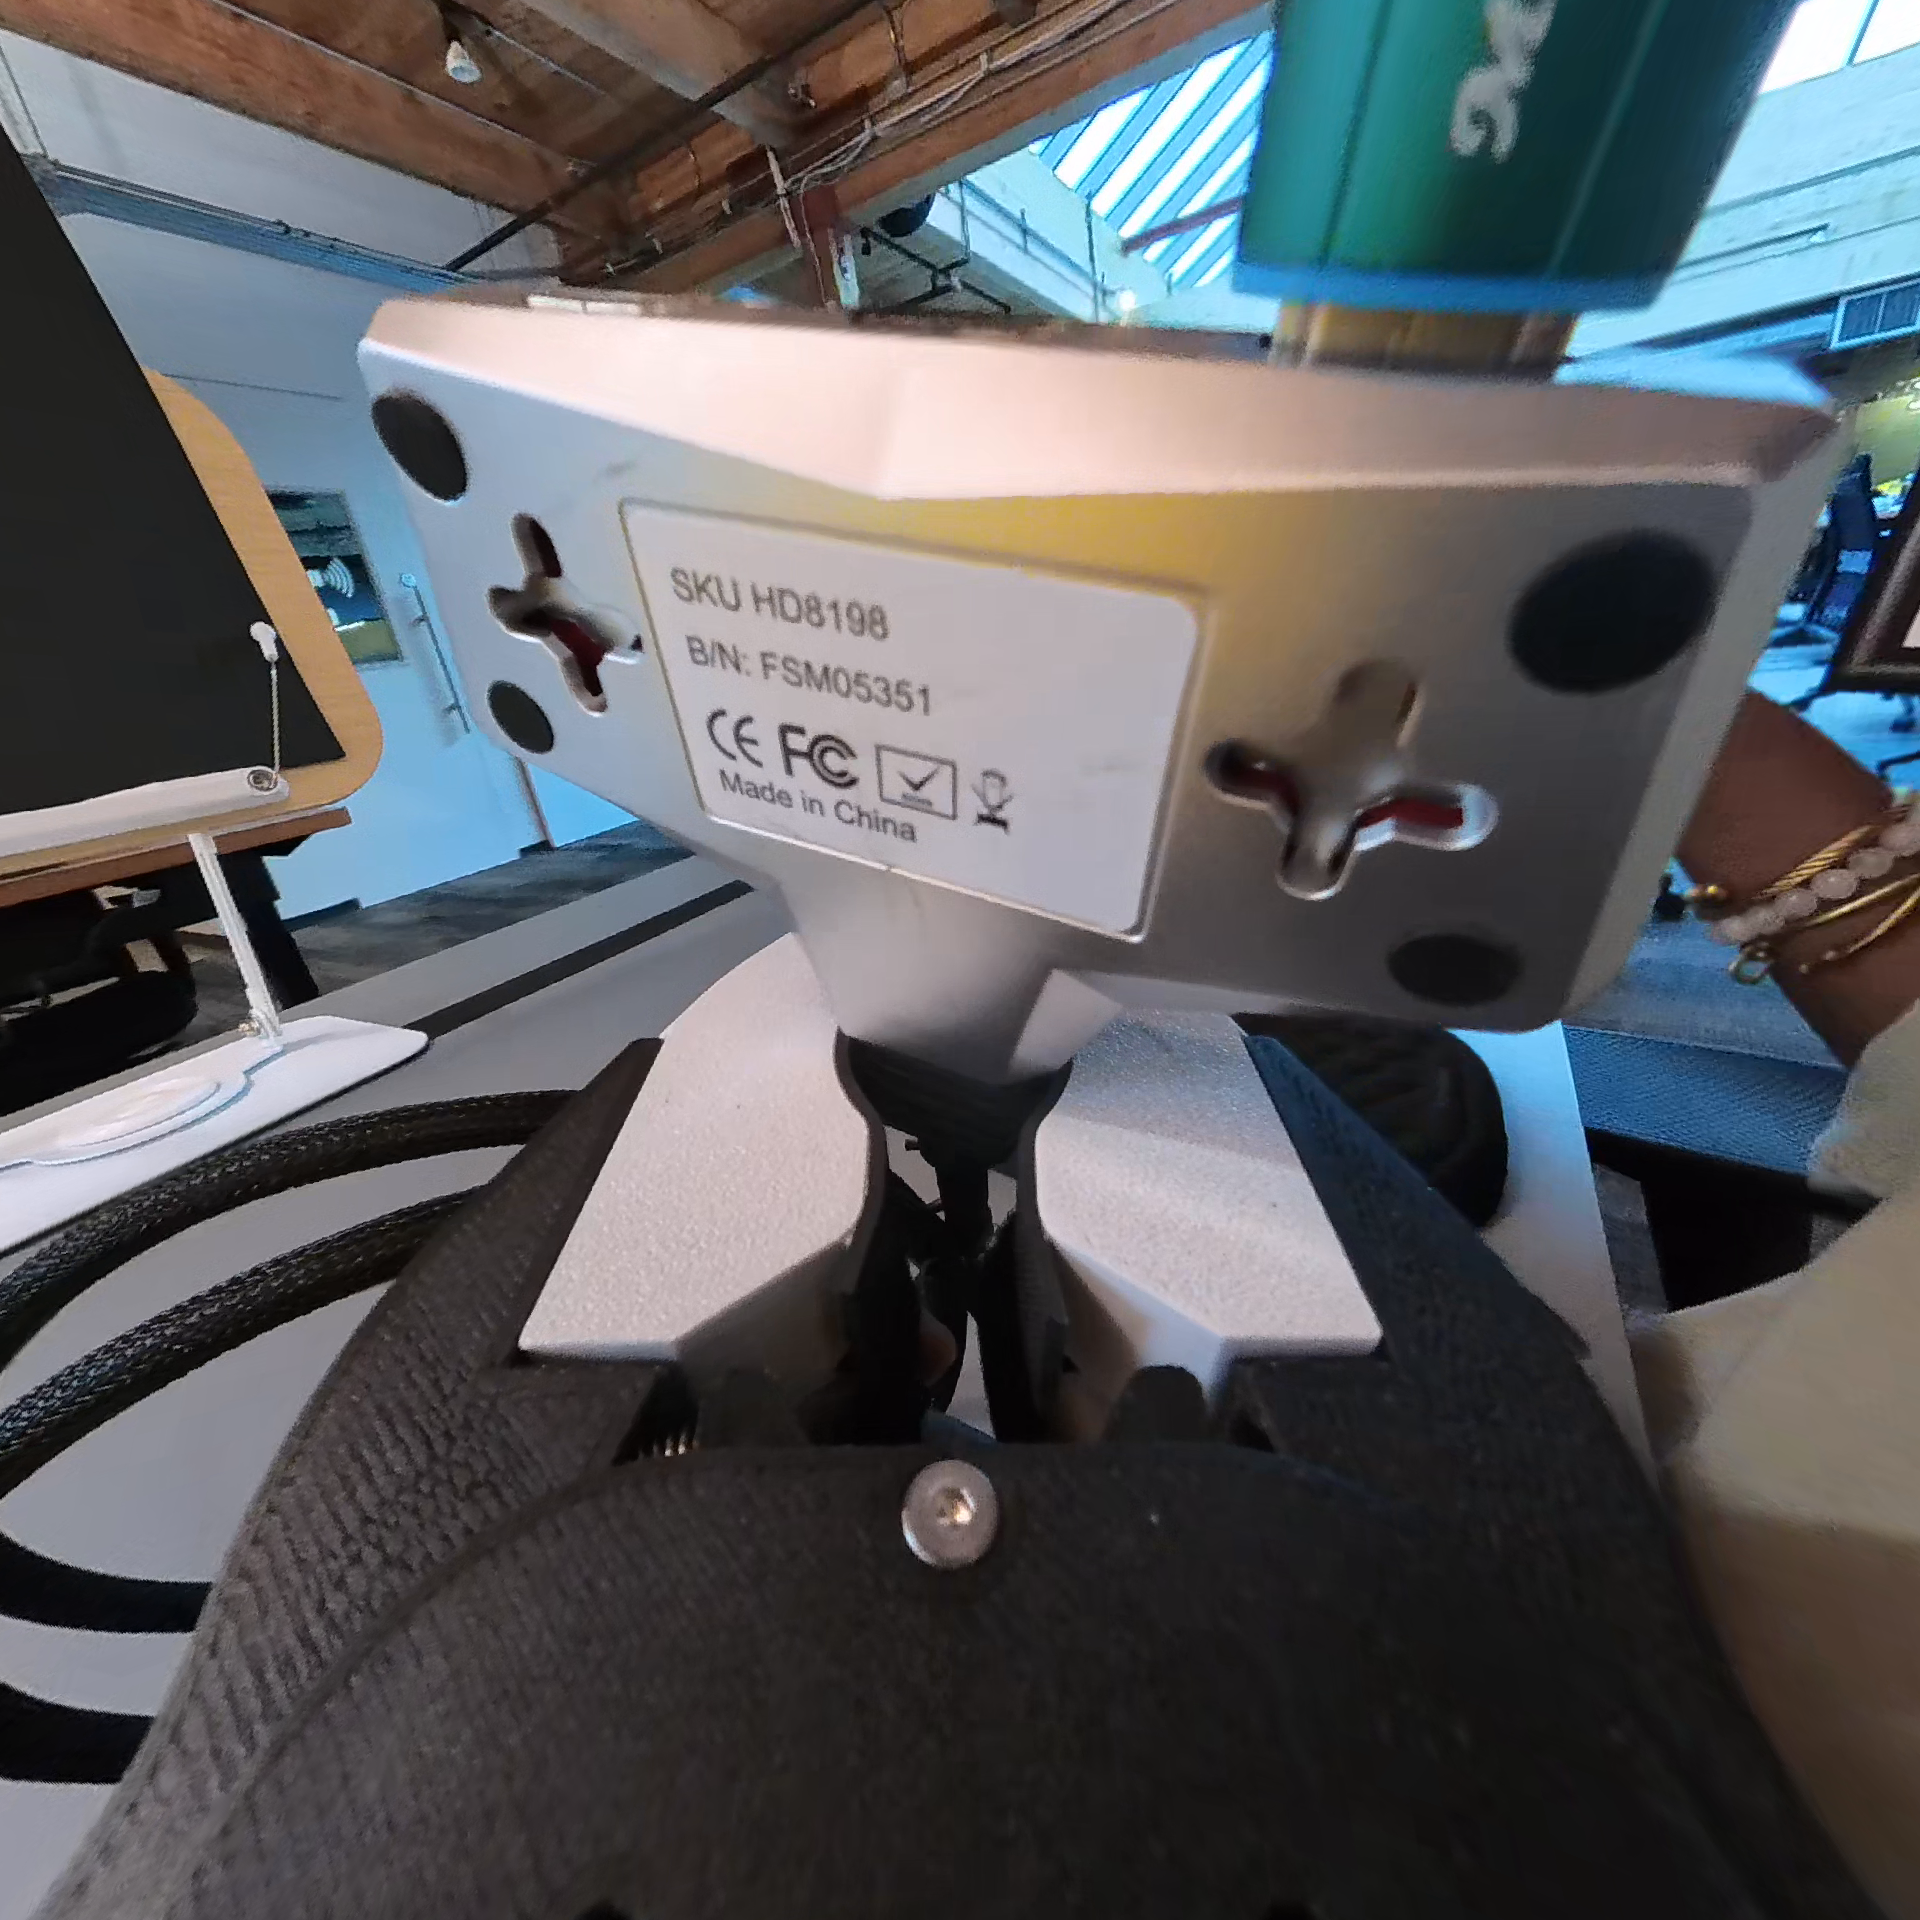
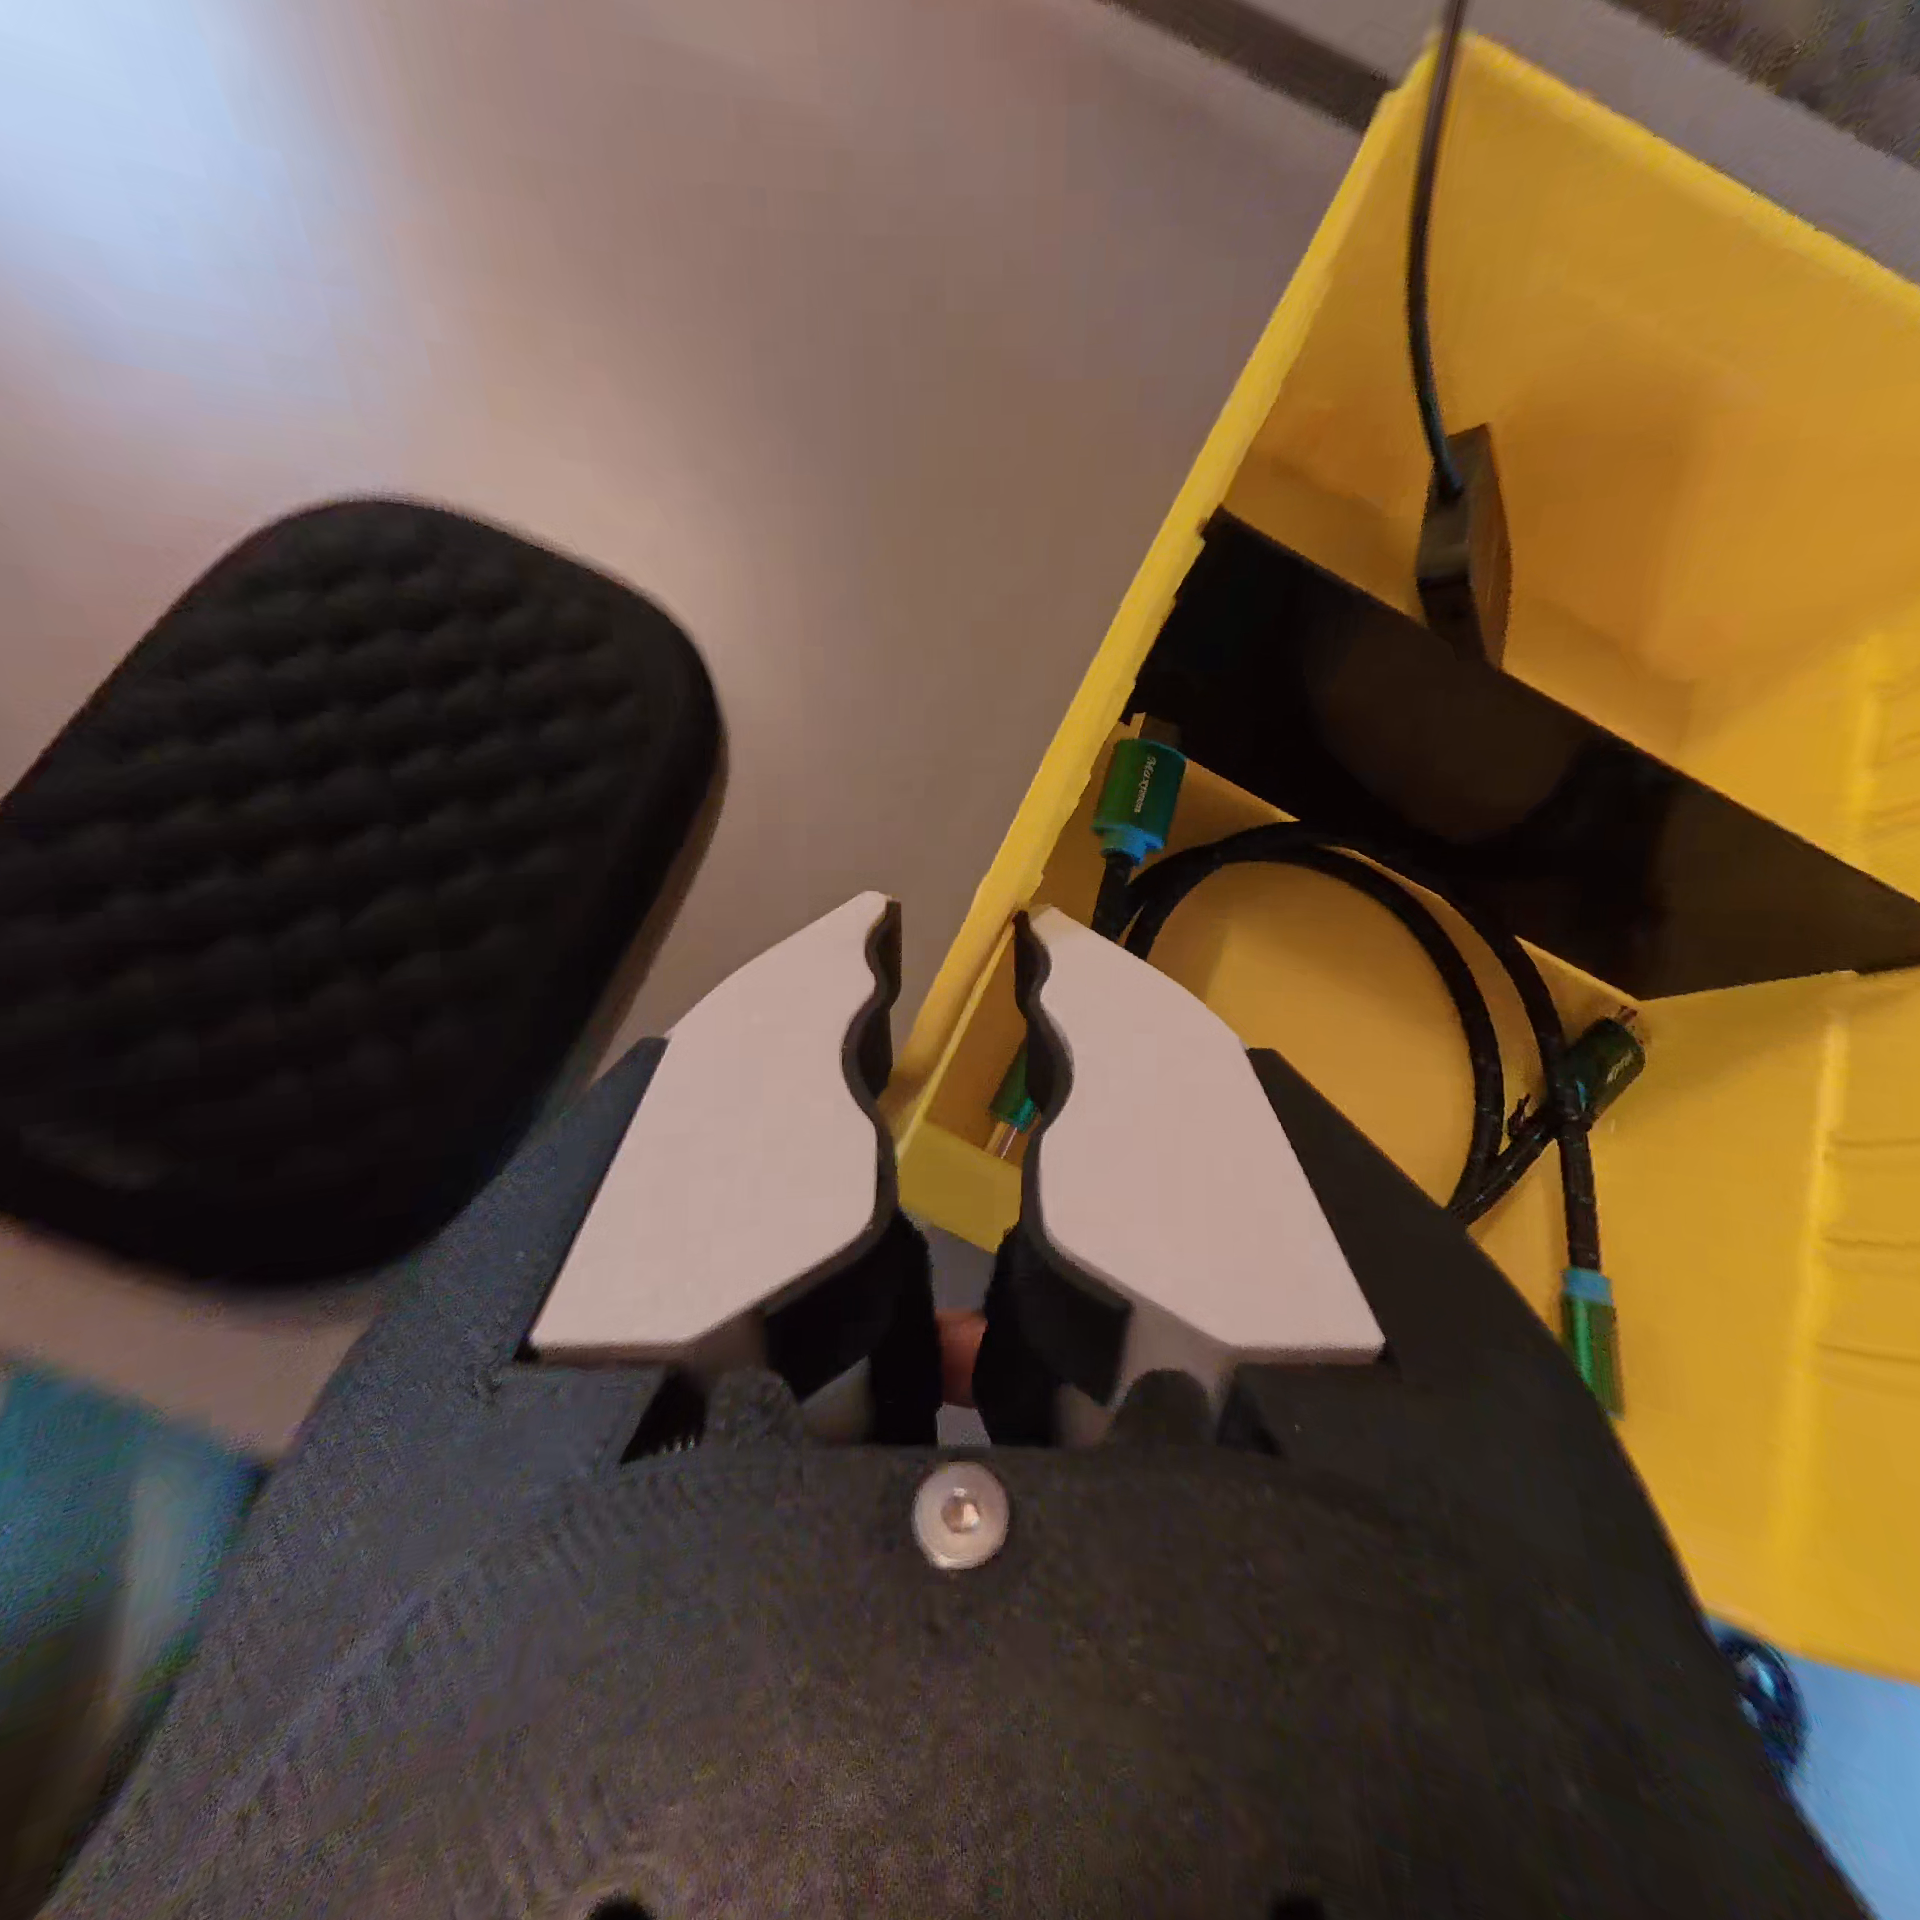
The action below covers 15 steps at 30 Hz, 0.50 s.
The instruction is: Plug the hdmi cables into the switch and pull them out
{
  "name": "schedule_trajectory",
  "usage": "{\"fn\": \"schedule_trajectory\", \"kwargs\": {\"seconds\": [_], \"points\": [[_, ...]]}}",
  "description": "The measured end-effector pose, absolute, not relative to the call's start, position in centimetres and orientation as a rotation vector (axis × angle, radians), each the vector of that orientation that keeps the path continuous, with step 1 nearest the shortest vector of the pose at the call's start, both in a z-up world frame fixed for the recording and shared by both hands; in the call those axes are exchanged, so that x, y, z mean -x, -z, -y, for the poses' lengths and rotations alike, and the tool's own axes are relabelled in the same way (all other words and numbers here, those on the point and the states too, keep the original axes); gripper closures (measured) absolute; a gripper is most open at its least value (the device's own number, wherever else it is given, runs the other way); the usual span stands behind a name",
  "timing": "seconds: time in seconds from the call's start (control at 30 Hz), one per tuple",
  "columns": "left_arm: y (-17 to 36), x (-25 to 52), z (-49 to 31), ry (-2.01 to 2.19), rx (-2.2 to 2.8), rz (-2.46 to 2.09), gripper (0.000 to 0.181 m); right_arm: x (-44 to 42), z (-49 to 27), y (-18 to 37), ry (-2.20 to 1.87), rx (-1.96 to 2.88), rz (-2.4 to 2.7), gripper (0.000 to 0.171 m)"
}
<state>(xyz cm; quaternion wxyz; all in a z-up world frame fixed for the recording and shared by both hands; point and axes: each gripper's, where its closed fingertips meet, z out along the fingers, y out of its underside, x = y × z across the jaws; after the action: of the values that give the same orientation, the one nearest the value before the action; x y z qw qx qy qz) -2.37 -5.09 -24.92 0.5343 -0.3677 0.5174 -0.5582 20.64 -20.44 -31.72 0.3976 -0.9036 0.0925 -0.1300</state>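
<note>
In the left wrist view my left gripper (image 1: 951, 1081) is shut on the narrow neck of the silver HDMI switch (image 1: 1351, 582) and holds it up, its labelled underside toward the camera. A green HDMI plug (image 1: 1496, 145) sits in a port on the switch's top edge, with part of its gold connector (image 1: 1423, 332) showing. In the right wrist view my right gripper (image 2: 954, 925) is empty, its jaws a narrow gap apart, over the near corner of a yellow bin (image 2: 1195, 520). The bin holds a coiled black cable (image 2: 1455, 987) and green plugs (image 2: 1138, 795), (image 2: 1600, 1075), (image 2: 1590, 1340).
A black padded pad (image 2: 332, 873) lies on the white table left of the bin. A black divider (image 2: 1558, 790) crosses the bin, with a black plug (image 2: 1465, 540) beyond it. Braided black cable (image 1: 208, 1195) loops at left, near a wood-framed black board (image 1: 156, 623). A person's braceleted wrist (image 1: 1808, 894) is at right. The gap from one gripper's tips to the other's is roughly 30 cm.
</note>
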Motion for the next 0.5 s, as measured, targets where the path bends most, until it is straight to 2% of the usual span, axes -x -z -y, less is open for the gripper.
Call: {"fn": "schedule_trajectory", "kwargs": {"seconds": [0.13,0.27,0.37,0.43,0.5], "points": [[25.4,2.0,4.8,1.28,0.915,-1.249,0.162,-21.6,18.8,31.5,0.441,2.167,-0.218,0.146],[25.6,1.8,4.9,1.252,0.924,-1.264,0.162,-19.3,17.2,25.0,0.524,1.839,-0.087,0.144],[26.1,1.4,5.1,1.175,0.946,-1.305,0.162,-9.4,14.8,20.9,0.261,1.57,0.379,0.141],[26.5,1.1,5.3,1.078,0.968,-1.353,0.162,-1.4,14.7,20.1,0.027,1.406,0.703,0.128],[26.9,0.8,5.4,0.948,0.965,-1.406,0.162,4.2,14.6,19.6,-0.105,1.267,0.857,0.122]]}}
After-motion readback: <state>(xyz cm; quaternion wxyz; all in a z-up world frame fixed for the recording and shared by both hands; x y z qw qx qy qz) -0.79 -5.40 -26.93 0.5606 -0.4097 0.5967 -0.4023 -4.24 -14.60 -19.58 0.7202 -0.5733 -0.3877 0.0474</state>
